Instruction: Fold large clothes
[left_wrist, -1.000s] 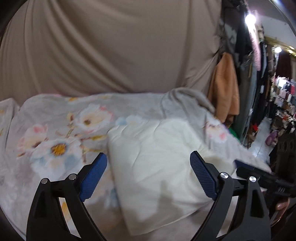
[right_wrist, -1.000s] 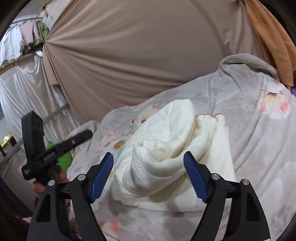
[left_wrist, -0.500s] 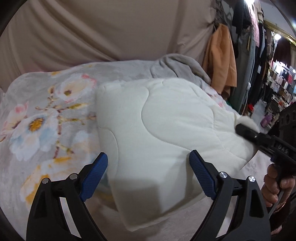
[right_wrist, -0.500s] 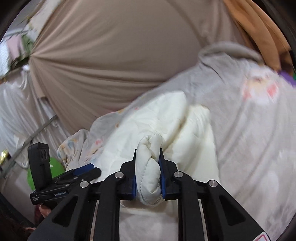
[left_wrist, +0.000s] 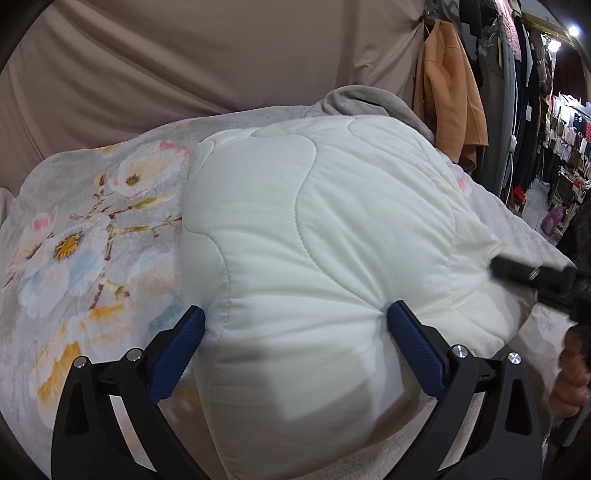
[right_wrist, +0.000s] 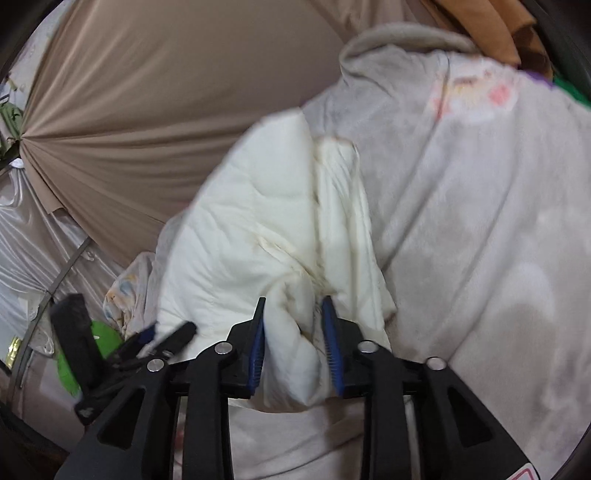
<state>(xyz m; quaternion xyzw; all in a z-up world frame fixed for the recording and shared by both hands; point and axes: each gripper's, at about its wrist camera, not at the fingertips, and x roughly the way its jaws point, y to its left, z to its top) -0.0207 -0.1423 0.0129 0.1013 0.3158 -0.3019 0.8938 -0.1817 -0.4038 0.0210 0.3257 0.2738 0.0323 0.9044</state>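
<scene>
All around us hangs a big tan curtain (left_wrist: 207, 62), and behind it on the right we see an orange coat (left_wrist: 448, 88) on a rack with more dark clothes (left_wrist: 517, 74) beside it. A shiny white sheet (right_wrist: 29, 236) hangs at the far left in our right view, with something green (right_wrist: 99, 334) low down next to it. Under everything lies a soft gray blanket with big flowers (left_wrist: 85, 229), and it bunches up into a hump (right_wrist: 399, 48) at the back. On top of that blanket sits the white puffy quilt (left_wrist: 321, 236). It is thick and cream colored, with wavy stitched lines across it, and it is folded over so it looks like a fat pillow. Our left gripper (left_wrist: 295, 347) has its blue fingers (left_wrist: 181, 350) spread wide, one on each side of the quilt's near end, and the right finger pushes a dent into the cloth. Our right gripper (right_wrist: 295, 343) is squeezed tight on a bunched corner of the quilt (right_wrist: 273, 229), which pokes out between its fingers (right_wrist: 332, 343). In that view the quilt shows layers stacked on each other, with a few yellowish marks along the seams.
</scene>
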